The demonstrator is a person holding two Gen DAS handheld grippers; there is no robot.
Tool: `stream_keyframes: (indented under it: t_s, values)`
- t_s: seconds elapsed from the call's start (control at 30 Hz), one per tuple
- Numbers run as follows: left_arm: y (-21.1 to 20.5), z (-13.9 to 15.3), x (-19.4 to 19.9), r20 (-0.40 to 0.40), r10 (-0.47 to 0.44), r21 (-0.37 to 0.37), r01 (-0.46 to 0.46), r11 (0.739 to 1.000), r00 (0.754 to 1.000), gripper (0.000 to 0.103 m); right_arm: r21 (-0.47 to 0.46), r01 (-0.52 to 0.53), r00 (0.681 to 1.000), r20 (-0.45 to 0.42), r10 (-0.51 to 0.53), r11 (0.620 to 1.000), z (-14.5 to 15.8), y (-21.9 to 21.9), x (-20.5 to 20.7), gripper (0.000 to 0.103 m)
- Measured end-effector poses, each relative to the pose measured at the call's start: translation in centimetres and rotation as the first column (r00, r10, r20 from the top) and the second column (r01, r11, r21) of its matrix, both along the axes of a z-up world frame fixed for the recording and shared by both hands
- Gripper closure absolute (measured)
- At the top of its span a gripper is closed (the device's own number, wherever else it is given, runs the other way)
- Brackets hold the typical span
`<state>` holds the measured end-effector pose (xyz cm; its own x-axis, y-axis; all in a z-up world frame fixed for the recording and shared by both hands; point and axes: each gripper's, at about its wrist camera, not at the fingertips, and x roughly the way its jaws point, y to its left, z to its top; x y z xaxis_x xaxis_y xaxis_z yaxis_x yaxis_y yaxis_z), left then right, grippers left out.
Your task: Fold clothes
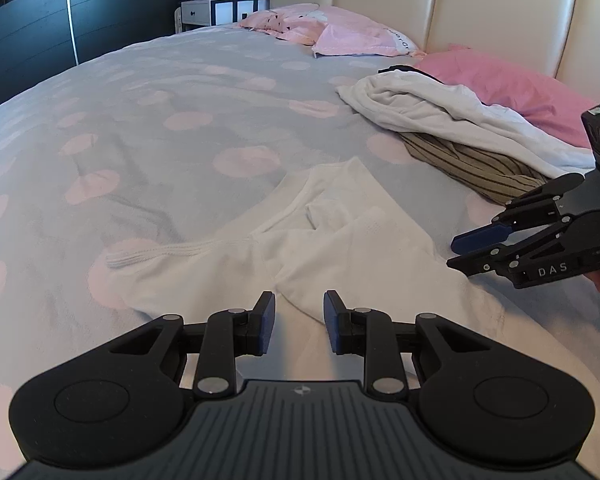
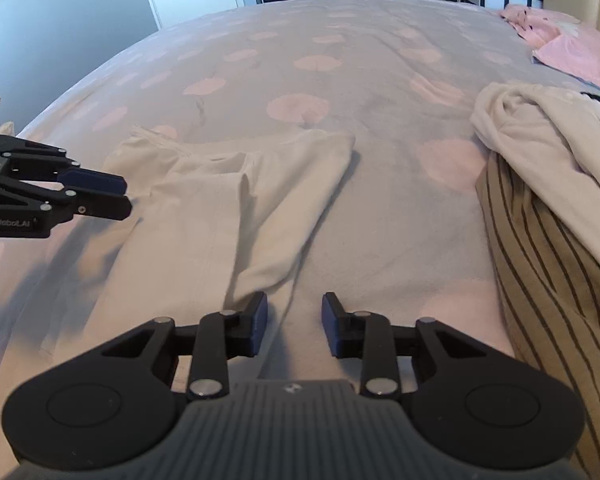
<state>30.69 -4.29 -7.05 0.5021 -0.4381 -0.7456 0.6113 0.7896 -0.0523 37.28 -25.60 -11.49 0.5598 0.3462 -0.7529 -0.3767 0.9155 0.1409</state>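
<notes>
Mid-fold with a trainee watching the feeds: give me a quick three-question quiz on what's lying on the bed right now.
1. True or false: the striped garment lies on top of the crumpled white garment.
2. The flat white garment in front of both grippers lies: A on the dresser, B on the spotted bedcover, C on the floor.
3. Fill in: the pillow behind the clothes pile is ____ in colour.

Key: 1 false, the striped one is underneath; 2 B; 3 pink.
</notes>
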Motion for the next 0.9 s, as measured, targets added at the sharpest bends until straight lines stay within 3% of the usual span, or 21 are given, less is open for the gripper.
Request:
stream_keyframes:
  t_s: [0.03, 0.1, 0.27, 0.4, 0.53, 0.6, 0.73, 0.9]
  values:
    - [0.0, -0.1, 0.0, -0.005, 0.001, -0.004, -0.001, 1.0, 1.0, 0.079, -0.014, -0.024, 1.0, 0.014, 0.024, 1.0, 0.1, 0.7, -0.3, 0.1]
    - [-0.3, -0.2, -0.1, -0.01, -0.012, -0.004, 0.011, 1.0, 1.0, 0.079, -0.074, -0.028, 0.999, 0.039, 0.031, 0.997, 0.2, 1.8, -0.8, 0.101]
    - [-0.6, -0.7, -0.7, -0.01, -0.028, 0.059, 0.029, 0.998, 1.0, 0.079, -0.142, 0.088, 0.996, 0.027, -0.085, 0.986, 0.4, 0.1, -1.0, 0.103]
    - [0.7, -0.3, -0.9, -0.015, -0.001, 0.053, 0.002, 0.999, 1.0, 0.079, -0.086, 0.138, 0.99, 0.013, -0.137, 0.987, 0.9, -2.4, -1.3, 0.102]
    - [1.7, 0.4, -1.7, -0.018, 0.021, 0.063, -0.019, 0.998, 1.0, 0.079, -0.024, 0.061, 0.998, -0.009, -0.061, 0.998, 2.0, -1.5, -2.0, 0.093]
    - [2.3, 1.0, -2.4, -0.037, 0.034, 0.059, -0.032, 0.998, 0.999, 0.079, 0.01, 0.031, 0.998, -0.062, -0.03, 0.999, 2.3, -1.0, -2.4, 0.072]
    - [3.7, 2.5, -4.3, -0.105, 0.062, 0.046, -0.057, 0.997, 0.993, 0.075, 0.044, 0.035, 0.978, -0.209, -0.025, 0.998, 2.4, -0.8, -3.5, 0.069]
    - [5.8, 3.5, -8.1, -0.232, 0.081, 0.046, -0.073, 0.996, 0.969, 0.066, -0.014, -0.009, 0.929, -0.369, 0.003, 1.0, 2.0, -0.3, -6.8, 0.068]
